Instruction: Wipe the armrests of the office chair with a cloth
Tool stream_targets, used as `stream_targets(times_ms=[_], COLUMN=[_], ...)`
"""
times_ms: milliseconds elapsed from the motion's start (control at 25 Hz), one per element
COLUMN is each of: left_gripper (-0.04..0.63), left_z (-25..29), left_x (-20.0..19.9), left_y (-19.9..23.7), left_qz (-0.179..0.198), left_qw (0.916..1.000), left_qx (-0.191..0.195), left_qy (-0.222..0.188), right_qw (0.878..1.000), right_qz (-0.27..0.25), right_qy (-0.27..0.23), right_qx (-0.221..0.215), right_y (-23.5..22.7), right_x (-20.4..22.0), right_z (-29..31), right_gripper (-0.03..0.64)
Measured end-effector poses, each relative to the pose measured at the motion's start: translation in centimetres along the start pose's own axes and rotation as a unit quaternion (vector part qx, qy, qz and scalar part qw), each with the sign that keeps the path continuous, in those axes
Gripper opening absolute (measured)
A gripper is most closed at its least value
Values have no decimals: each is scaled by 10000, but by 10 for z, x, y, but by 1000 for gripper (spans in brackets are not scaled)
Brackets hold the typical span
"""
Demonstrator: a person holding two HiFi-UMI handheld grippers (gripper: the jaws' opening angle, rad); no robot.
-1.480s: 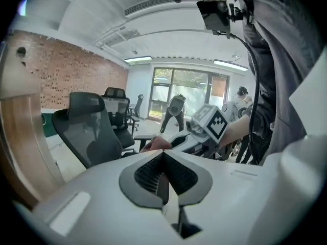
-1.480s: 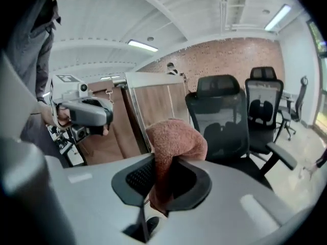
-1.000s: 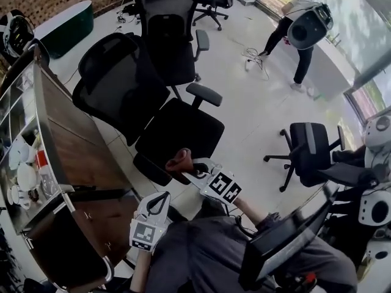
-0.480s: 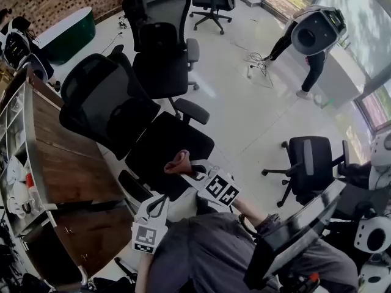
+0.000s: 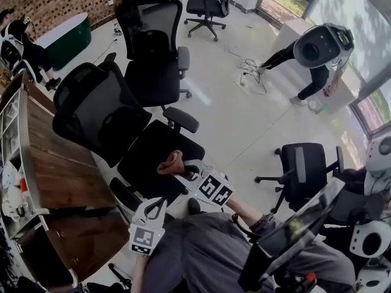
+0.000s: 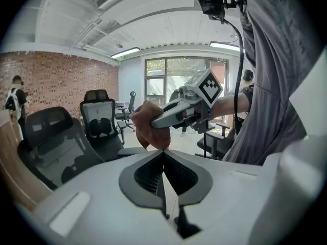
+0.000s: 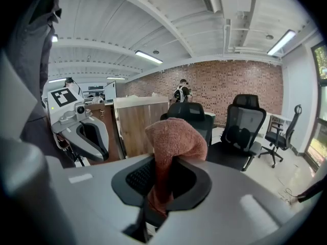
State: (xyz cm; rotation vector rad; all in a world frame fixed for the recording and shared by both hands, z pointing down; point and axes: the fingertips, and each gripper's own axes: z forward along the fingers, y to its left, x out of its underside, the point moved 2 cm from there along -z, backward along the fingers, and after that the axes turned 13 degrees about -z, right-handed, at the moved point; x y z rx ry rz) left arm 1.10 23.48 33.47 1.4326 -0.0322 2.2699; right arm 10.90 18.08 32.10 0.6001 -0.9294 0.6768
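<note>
Between your right gripper's [image 5: 185, 171] jaws sits the reddish-brown cloth [image 5: 171, 162], pinched tight. Its bunched end stands up and out past the fingertips. You hold it just above the front part of the seat of the nearest office chair [image 5: 98, 112], and I cannot tell whether it touches the seat. Ahead of that gripper, past the cloth, lies one padded armrest [image 5: 181, 119], apart from the cloth. Your left gripper [image 5: 157, 205] hangs low and close to your body, behind and to the left of the right one. Its jaws are pressed together with nothing between them. Just ahead and to the left of its tips lies the chair's other armrest [image 5: 125, 195], beside the wooden desk [image 5: 61, 170]. Beyond the chair's backrest stands a second black chair [image 5: 153, 47].
</note>
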Motion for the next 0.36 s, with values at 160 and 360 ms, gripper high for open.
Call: stream_targets(times_ms=[160, 360], left_gripper=[17, 17], left_z=[3, 3], left_x=[-7, -5], left_y=[-4, -13], left_qz=[56, 101], left_qw=[10000, 9999], left_qx=[22, 63], left_qy=[-69, -64], right_qw=[10000, 10000], right_qz=[-25, 9], right_qy=[5, 7], right_qx=[-2, 14], right_y=[0, 5], right_x=[1, 4], right_z=[-4, -9], right_gripper=[44, 44])
